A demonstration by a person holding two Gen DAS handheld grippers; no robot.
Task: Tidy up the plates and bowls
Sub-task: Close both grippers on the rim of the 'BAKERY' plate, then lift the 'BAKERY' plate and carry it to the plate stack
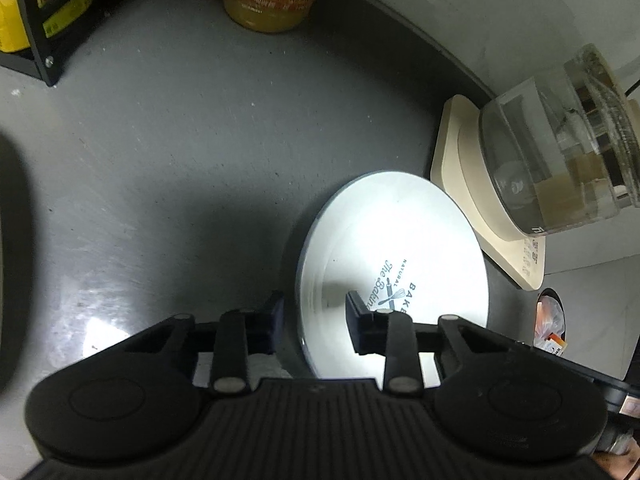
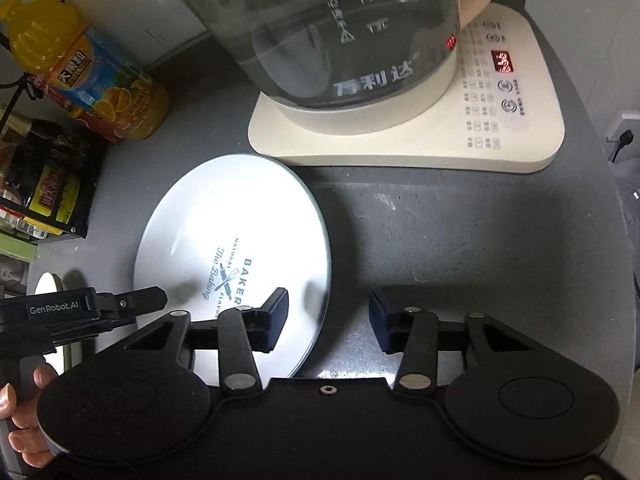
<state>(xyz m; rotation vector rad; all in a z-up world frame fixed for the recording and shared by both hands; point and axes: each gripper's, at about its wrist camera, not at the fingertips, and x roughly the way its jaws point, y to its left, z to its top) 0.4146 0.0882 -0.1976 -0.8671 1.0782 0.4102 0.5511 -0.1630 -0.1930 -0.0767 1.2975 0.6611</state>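
A white plate [image 1: 384, 240] with dark "BAKER" lettering lies flat on the grey counter; it also shows in the right wrist view [image 2: 224, 216]. My left gripper [image 1: 314, 320] is open, straddling the plate's left rim: one finger is over the plate, the other over the counter. My right gripper [image 2: 328, 316] is open, straddling the plate's right rim in the same way. The left gripper's body shows at the plate's left edge in the right wrist view [image 2: 100, 304]. I cannot tell whether any pad touches the plate.
A glass kettle [image 2: 332, 28] on a cream base [image 2: 500, 132] stands just behind the plate. An orange juice bottle [image 2: 92, 76] and a black rack of packets [image 2: 44, 184] are at the back left. Another white dish [image 2: 48, 284] peeks out at the left.
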